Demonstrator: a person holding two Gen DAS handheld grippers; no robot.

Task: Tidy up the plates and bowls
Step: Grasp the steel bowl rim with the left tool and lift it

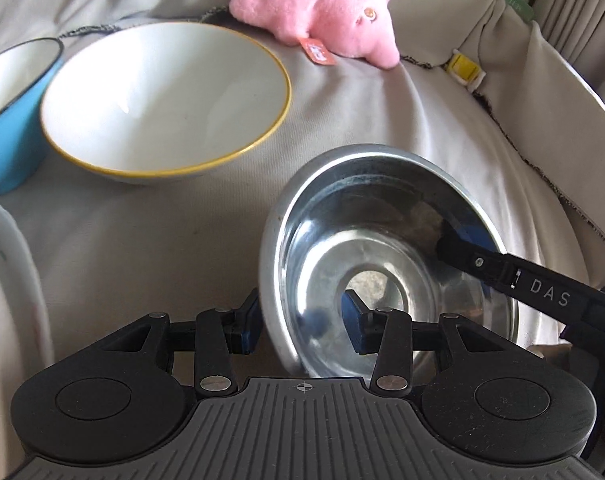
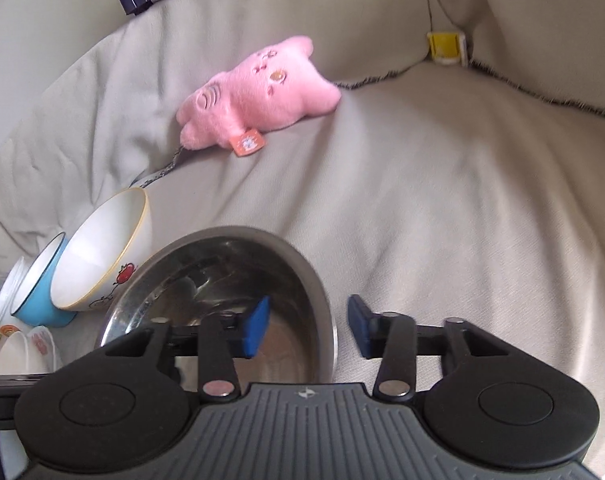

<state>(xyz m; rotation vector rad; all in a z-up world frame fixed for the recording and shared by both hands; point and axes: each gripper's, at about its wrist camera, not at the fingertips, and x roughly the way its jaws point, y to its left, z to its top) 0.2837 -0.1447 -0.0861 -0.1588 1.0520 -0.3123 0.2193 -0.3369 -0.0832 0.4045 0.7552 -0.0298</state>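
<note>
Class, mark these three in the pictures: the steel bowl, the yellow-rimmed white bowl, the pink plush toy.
steel bowl (image 1: 386,276): left wrist view, inner base.
yellow-rimmed white bowl (image 1: 162,100): left wrist view, white inside.
pink plush toy (image 2: 254,96): right wrist view, middle of body.

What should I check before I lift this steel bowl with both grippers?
1. Left gripper astride the steel bowl rim: ok.
2. Left pads pressing the rim: not ok, gaps show on both sides.
3. Right gripper astride the opposite rim: ok, one finger inside and one outside.
4. Right pads pressing the rim: not ok, the outer pad stands clear of it.
5. Steel bowl empty: ok.
6. White bowl empty, should it take the steel one: ok, though it leans towards the blue bowl.
</note>
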